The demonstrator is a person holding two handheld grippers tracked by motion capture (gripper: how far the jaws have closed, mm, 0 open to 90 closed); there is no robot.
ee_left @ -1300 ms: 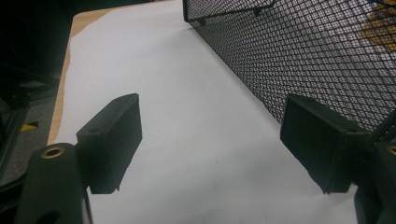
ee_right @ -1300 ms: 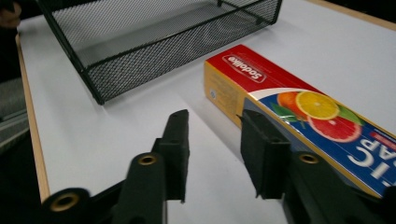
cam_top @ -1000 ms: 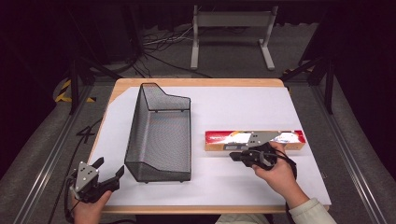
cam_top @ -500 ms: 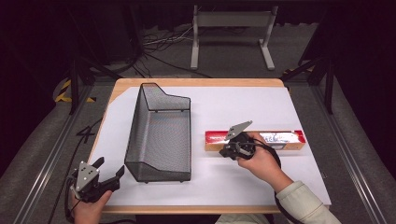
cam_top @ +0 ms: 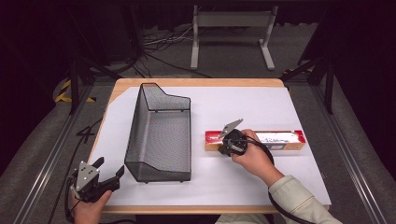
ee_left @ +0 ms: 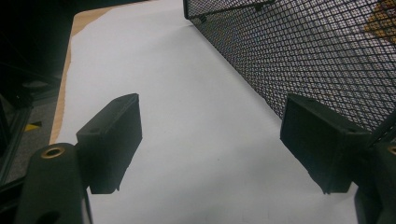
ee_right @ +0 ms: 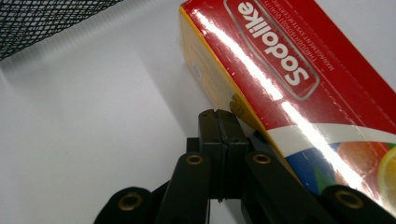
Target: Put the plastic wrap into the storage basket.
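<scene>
While my left claw (cam_top: pixel 108 173) idles wide open, gripping nothing, at desk's (cam_top: pixel 243 100) near left corner beside black wire mesh basket (cam_top: pixel 161 135), my right claw (ee_right: pixel 218 122) sits fully closed, empty, tips against left end of long red Sodalike box (cam_top: pixel 280 139) lying flat right of basket.

The high view looks forward and down from above the near edge, taking in the whole desk (cam_top: pixel 280 102). The left gripper view sits low, close beside the basket (ee_left: pixel 317 51), which the high view shares. The right gripper view hugs the box (ee_right: pixel 280 79).
</scene>
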